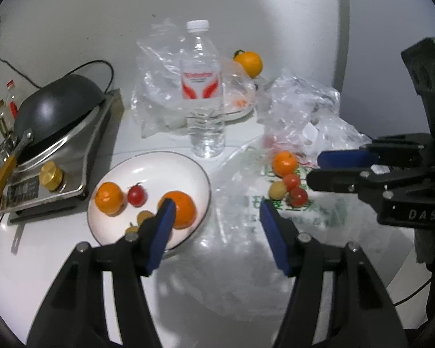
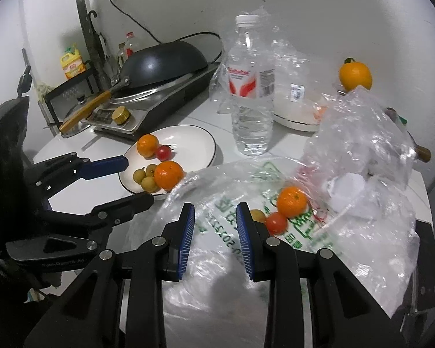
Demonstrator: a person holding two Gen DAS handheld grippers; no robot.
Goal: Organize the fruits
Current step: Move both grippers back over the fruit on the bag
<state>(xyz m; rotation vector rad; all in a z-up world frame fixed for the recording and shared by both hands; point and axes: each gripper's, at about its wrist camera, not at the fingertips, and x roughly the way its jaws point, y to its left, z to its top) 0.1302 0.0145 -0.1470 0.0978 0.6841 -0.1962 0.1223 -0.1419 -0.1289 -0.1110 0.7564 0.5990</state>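
With the white plate point(image 2: 200, 136) taken as the landmark, the fruit not yet sorted is found to its right, on a flat printed plastic bag point(image 2: 232, 211) on the table point(image 1: 58, 261): a mandarin point(image 2: 292, 201), just below it a cherry tomato point(image 2: 276, 222), and beside that a small yellowish longan point(image 2: 257, 215); a second tomato point(image 1: 298, 196) is seen only in the left wrist view. On the plate itself two mandarins, one tomato and a few longans are already gathered. The right claw point(image 2: 215, 232) is held spread and empty just left of this loose cluster, on the plate's side of it; the left claw point(image 1: 216, 213) is likewise spread wide and empty, poised between the plate and the bag. The step in hand is judged to be the picking of the next piece from the bag. It would be done best if one fruit were singled out, the outer longan or tomato first, the pads brought down either side of its widest part, and only light pressure applied, since the tomatoes are soft and the film beneath is slippery and may be dragged along. The mandarin is seen with its stem dimple turned up and slightly toward the camera, so its short axis stands nearly upright; being nearly round, no long axis can be told for it or the others.
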